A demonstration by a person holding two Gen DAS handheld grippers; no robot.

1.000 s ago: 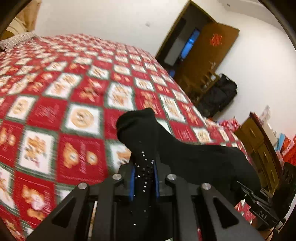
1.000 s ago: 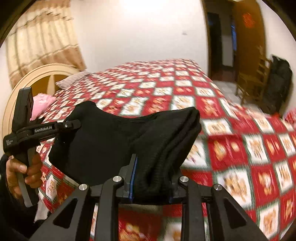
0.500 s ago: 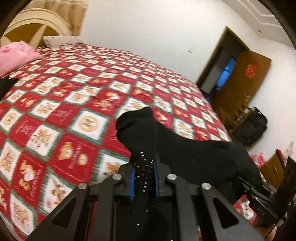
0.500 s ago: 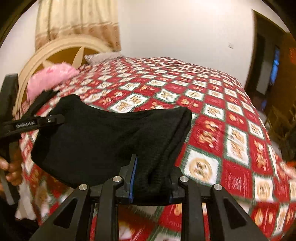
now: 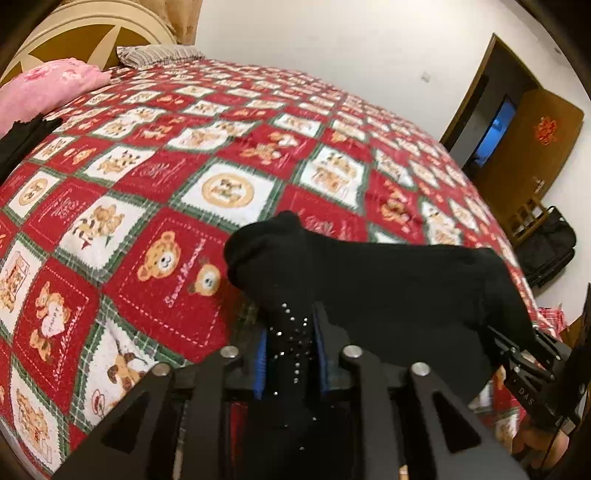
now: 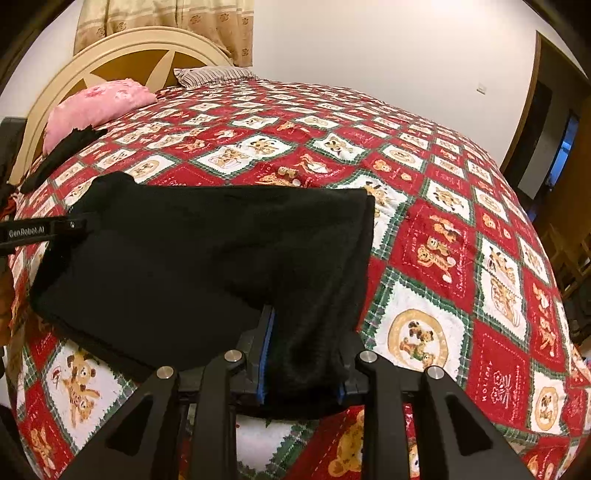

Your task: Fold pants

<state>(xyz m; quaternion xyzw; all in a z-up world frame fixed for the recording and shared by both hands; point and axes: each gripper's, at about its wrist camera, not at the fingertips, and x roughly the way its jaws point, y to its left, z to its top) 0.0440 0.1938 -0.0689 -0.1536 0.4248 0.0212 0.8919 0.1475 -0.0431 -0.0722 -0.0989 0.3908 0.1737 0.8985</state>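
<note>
The folded black knit pants fill the left and centre of the right wrist view, lying flat on the red, white and green patchwork bedspread printed with teddy bears, their right edge a straight doubled fold. In the left wrist view the same pants run from lower centre toward the right edge. The left gripper has just been parting its jaws, with a studded corner of the fabric between the blue pads; whether they press it cannot be told. The right gripper stands clamped on a thick bunch of the fabric at the lower centre of its own view.

The cloth looks soft, limp and light, thick once doubled (it probably sags wherever it is unsupported), so the sound place to take hold is a corner or folded edge, 1 gripper at each end. It seems neither slippery nor fragile.

The bedspread is flat and roomy. At the upper left sit a pink cushion, a striped grey pillow, a cream curved headboard and a beige curtain; another dark garment lies beside the cushion. White walls lead right to a brown wooden door.
</note>
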